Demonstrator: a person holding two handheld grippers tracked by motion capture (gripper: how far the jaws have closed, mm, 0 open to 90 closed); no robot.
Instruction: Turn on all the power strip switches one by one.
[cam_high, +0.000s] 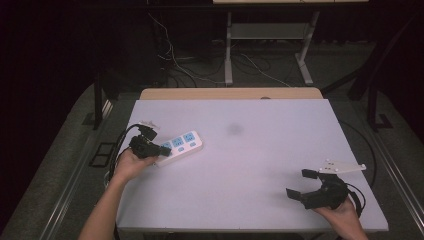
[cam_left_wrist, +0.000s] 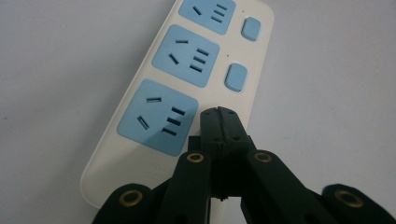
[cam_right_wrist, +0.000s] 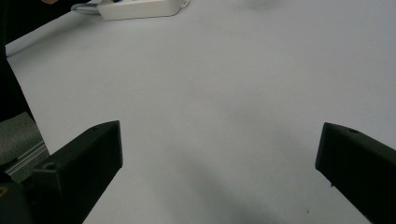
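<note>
A white power strip (cam_high: 180, 143) with blue sockets and blue switches lies at the left of the white table (cam_high: 250, 150). My left gripper (cam_high: 164, 149) is shut, its two black jaws pressed together with nothing between them. In the left gripper view the closed tips (cam_left_wrist: 219, 119) sit over the strip (cam_left_wrist: 187, 70), just right of the nearest socket and below the middle switch (cam_left_wrist: 236, 77). I cannot tell whether they touch it. My right gripper (cam_high: 300, 183) rests near the table's front right corner, open and empty. Its jaws (cam_right_wrist: 217, 154) stand wide apart over bare table, with the strip (cam_right_wrist: 140, 8) far off.
A black cable (cam_high: 122, 140) loops off the table's left edge behind the left hand. A wooden board edge (cam_high: 230, 93) borders the table's far side. Beyond it stand a metal desk frame (cam_high: 228, 50) and loose floor cables (cam_high: 190, 70).
</note>
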